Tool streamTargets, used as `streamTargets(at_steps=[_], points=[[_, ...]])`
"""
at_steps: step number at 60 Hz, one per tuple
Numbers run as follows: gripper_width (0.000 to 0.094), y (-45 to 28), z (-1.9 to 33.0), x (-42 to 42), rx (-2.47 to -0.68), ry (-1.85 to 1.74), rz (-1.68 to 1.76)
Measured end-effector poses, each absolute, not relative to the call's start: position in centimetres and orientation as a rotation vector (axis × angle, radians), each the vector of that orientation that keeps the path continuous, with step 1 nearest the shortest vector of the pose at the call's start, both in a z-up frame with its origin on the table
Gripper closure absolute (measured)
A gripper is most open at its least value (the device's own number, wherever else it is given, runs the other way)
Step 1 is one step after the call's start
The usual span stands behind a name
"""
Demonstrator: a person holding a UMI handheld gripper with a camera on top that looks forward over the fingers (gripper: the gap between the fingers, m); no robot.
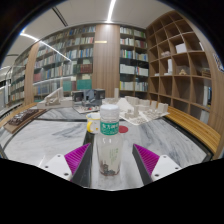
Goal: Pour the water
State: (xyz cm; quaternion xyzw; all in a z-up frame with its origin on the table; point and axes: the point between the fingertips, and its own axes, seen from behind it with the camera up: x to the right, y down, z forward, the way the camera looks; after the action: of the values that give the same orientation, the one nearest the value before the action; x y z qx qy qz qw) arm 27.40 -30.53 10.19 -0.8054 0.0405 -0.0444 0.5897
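A clear plastic water bottle [110, 140] with a green label and a pale cap stands upright on the grey table [55, 145]. It stands between the fingers of my gripper [111, 158]. The left magenta pad [78, 157] and the right magenta pad [147, 157] flank its lower body, each with a narrow gap to the bottle wall. The gripper is open, and the bottle rests on the table on its own. I see no cup or other vessel near the bottle.
Small white objects [135, 103] and a dark screen [84, 97] sit at the table's far side. A wooden strip [195, 130] runs along the right. Tall bookshelves [70, 60] line the back wall, and open wooden shelving [180, 60] stands at the right.
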Motion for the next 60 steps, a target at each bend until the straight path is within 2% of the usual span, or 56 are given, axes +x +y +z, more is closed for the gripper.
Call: streamTargets(at_steps=[7,12,14,21,26,35,44,50,60], points=[[0.0115,-27.3,8.4,27.9,-1.861,0.07,-0.133],[0.0271,-25.8,7.3,27.7,-1.861,0.067,-0.105],[0.0374,-25.5,7.1,27.3,-1.858,0.065,-0.084],[0.0481,-25.1,7.2,27.3,-1.831,0.077,-0.083],[0.0526,-25.2,7.3,27.7,-1.835,0.101,-0.095],[0.0532,-25.0,8.6,31.3,-1.849,0.137,-0.196],[0.0531,-22.2,13.9,39.6,-1.787,0.081,-0.561],[0.0531,-18.9,19.8,45.1,-1.71,-0.035,-0.848],[0.0534,-12.1,29.0,46.0,-1.471,-0.375,-1.334]])
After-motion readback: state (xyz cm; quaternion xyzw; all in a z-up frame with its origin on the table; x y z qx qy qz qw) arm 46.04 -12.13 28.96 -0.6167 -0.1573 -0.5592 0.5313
